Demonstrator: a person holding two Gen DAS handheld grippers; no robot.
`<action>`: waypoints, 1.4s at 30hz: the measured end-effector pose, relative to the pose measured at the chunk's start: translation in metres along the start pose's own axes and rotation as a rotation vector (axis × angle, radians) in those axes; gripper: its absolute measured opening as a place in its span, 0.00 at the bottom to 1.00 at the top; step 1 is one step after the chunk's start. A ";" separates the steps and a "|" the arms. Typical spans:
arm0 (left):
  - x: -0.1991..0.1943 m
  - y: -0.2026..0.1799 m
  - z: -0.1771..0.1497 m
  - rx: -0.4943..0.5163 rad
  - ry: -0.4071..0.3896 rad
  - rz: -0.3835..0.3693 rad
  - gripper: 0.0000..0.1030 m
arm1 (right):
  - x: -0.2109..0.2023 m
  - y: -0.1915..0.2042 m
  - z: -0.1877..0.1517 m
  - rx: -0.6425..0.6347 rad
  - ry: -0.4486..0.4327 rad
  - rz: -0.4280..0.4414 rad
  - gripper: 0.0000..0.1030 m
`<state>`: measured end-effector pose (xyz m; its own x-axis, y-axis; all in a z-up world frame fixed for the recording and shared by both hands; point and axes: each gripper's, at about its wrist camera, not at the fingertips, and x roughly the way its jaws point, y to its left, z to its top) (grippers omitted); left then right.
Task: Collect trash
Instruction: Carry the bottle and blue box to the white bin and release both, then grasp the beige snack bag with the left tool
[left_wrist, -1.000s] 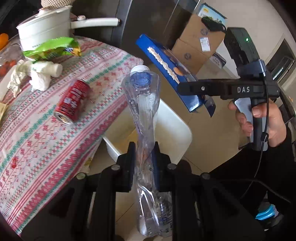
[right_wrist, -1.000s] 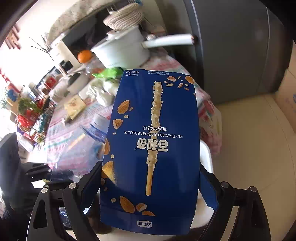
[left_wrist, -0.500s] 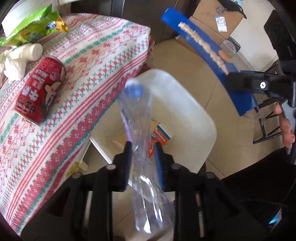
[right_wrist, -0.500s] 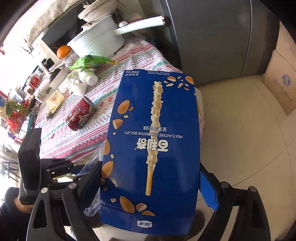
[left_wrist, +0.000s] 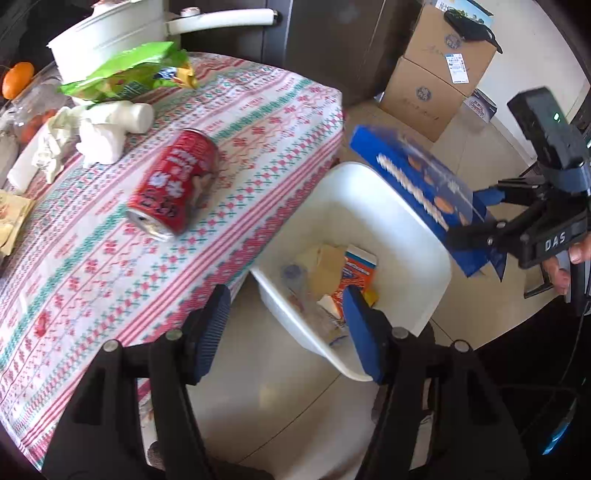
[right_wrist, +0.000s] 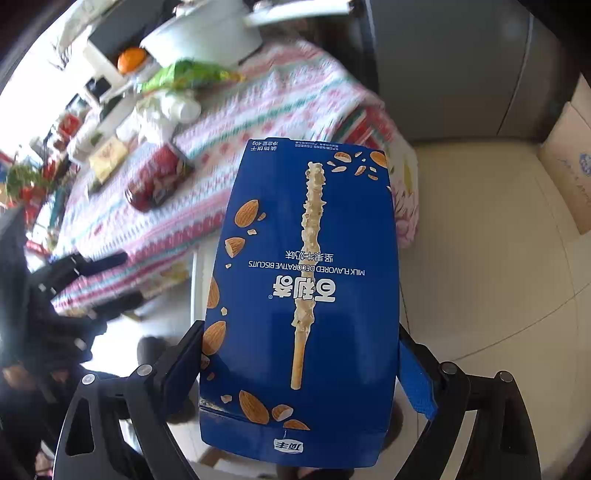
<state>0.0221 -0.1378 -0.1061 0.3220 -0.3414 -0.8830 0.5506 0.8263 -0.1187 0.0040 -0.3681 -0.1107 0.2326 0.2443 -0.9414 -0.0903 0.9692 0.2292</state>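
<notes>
Now the left gripper (left_wrist: 284, 325) is hanging over the white bin (left_wrist: 406, 206) on the floor, its jaws opening with nothing between them — a clear crushed bottle (left_wrist: 303, 291) is lying blurred inside among paper scraps. The right gripper (right_wrist: 299, 369) is pinching a blue biscuit box (right_wrist: 303, 295) by its two narrow edges near the bottom, holding it tilted just over the bin's far rim. That box is looking light and thin-walled — probably empty, so it is likely giving a little under the pads; gripping across the edges low down seems sound, though squeezing harder would likely buckle it. More trash is waiting on the table (left_wrist: 258, 155): a red can (left_wrist: 173, 184) lying on its side, likely light, smooth and ready to roll, best taken across its middle; a green snack bag (left_wrist: 129, 74), soft and crinkly; and some crumpled white tissue (left_wrist: 99, 140). A patterned cloth is covering the table, which is standing right beside the bin. A white pot (left_wrist: 110, 33) is sitting at the back, cardboard boxes (left_wrist: 436, 74) are stacked on the pale tiled floor.
</notes>
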 end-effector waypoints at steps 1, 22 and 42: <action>0.001 0.004 0.001 -0.002 -0.004 0.008 0.67 | 0.004 0.002 -0.001 -0.008 0.018 -0.003 0.91; -0.026 0.046 -0.017 -0.081 -0.041 0.067 0.80 | 0.034 0.034 0.005 -0.065 0.123 -0.016 0.92; -0.067 0.146 -0.008 -0.278 -0.127 0.203 0.80 | -0.002 0.088 0.065 -0.072 -0.110 0.010 0.92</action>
<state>0.0752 0.0096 -0.0677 0.5059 -0.1966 -0.8399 0.2406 0.9672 -0.0815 0.0588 -0.2812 -0.0721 0.3357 0.2599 -0.9054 -0.1618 0.9628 0.2164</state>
